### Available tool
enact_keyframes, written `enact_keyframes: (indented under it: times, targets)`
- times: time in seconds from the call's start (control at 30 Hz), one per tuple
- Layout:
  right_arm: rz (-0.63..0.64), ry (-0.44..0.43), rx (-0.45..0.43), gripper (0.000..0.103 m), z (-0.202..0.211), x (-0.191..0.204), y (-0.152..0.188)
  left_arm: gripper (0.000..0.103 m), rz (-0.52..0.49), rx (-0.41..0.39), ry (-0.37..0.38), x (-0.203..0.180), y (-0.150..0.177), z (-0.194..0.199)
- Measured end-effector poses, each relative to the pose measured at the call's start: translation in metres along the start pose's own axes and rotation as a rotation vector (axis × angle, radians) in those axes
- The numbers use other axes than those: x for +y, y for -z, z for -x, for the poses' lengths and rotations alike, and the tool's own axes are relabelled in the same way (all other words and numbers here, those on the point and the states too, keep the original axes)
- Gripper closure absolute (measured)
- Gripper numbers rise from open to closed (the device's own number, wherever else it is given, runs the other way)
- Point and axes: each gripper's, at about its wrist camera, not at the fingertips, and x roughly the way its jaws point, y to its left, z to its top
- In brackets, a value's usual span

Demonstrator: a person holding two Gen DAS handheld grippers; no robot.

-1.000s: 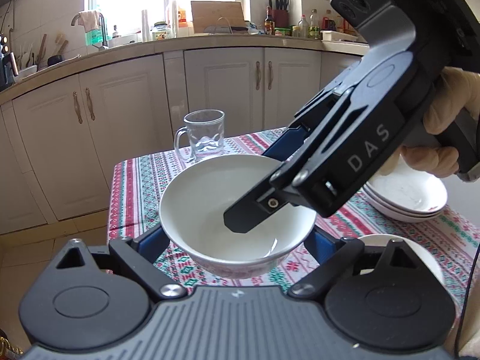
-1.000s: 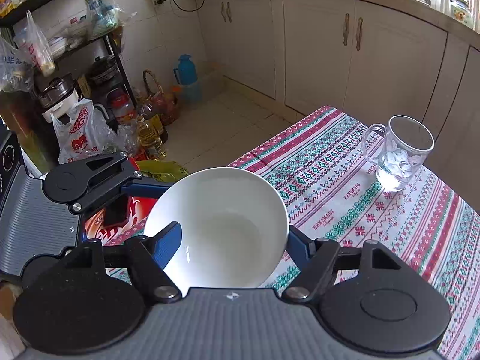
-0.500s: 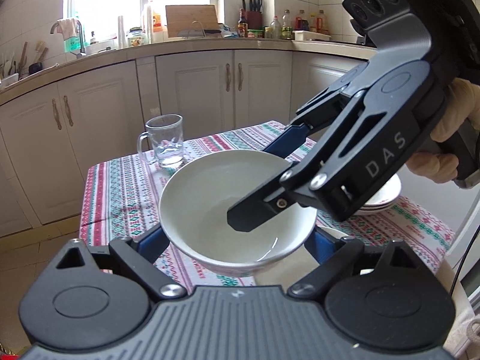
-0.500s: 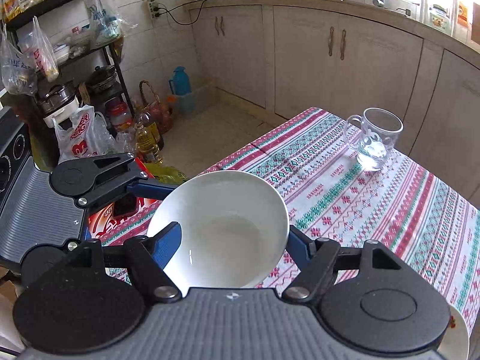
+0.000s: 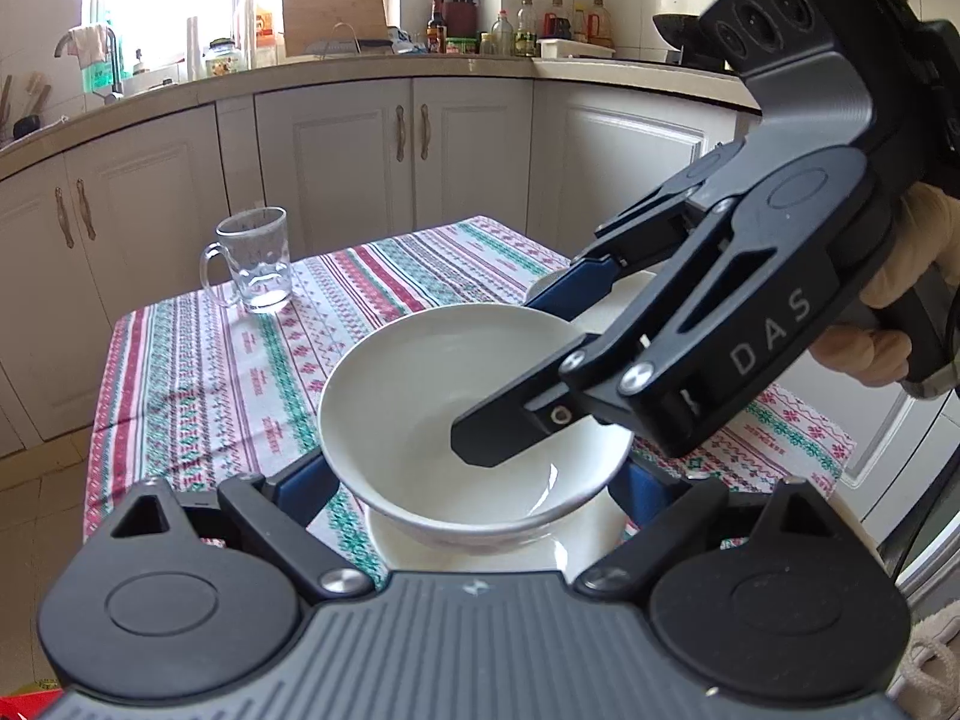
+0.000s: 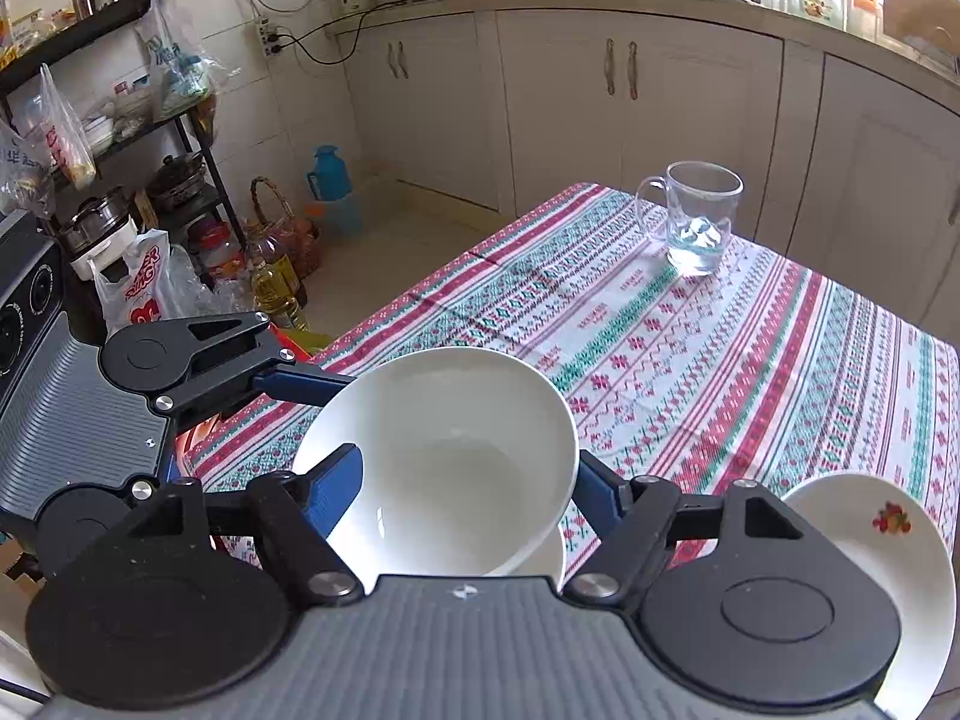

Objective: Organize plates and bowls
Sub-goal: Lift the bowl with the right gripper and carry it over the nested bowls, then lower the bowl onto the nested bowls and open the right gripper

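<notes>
Left wrist view: the bowl (image 5: 420, 396) sits dead centre in the left gripper (image 5: 468, 486), whose jaws stand wide with a blue pad pressed on the bowl's flank at 9 o'clock and another at 3 o'clock, so I'd call that a grip across its full width. The right gripper (image 6: 465, 486) comes in from about 2 o'clock, one finger dipped inside the bowl and the other outside the far rim, so its jaws are pinched narrow on the wall; the gloved hand (image 5: 888, 324) behind it is at 3 o'clock. So both jaws hold the same bowl, up off the table (image 5: 198, 396). What matters, I reckon, is what's underneath: a white dish (image 5: 576, 546) peeks out at 6 o'clock below the bowl's base, roughly under it but maybe offset a bit toward the camera. The bowl looks level, mouth up, so stacking should mostly be a straight drop. I can't tell if there's a gap or contact between bowl and dish. The glass mug (image 5: 258, 264) is well apart at 10 o'clock. In the right wrist view a fruit-printed plate (image 6: 870, 546) lies near at 4 o'clock.
</notes>
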Motion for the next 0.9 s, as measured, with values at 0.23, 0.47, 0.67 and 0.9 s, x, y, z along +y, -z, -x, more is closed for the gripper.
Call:
enact_keyframes:
  times: [0.23, 0.47, 0.67, 0.9]
  targets:
    - [-0.02, -0.004, 0.008, 0.023, -0.005, -0.002, 0.014, 0.008, 0.021, 0.033, 0.012, -0.002, 0.007, -0.004]
    - [-0.032, -0.008, 0.012, 0.023, -0.012, -0.003, 0.02, 0.008, 0.033, 0.052, 0.023, 0.0, 0.01, -0.006]
    - [-0.037, -0.012, 0.013, 0.023, -0.016, -0.004, 0.022, 0.008, 0.044, 0.06, 0.034, 0.002, 0.011, -0.008]
    - [-0.04, -0.014, 0.016, 0.023, -0.018, -0.006, 0.024, 0.008, 0.042, 0.066, 0.038, 0.003, 0.011, -0.008]
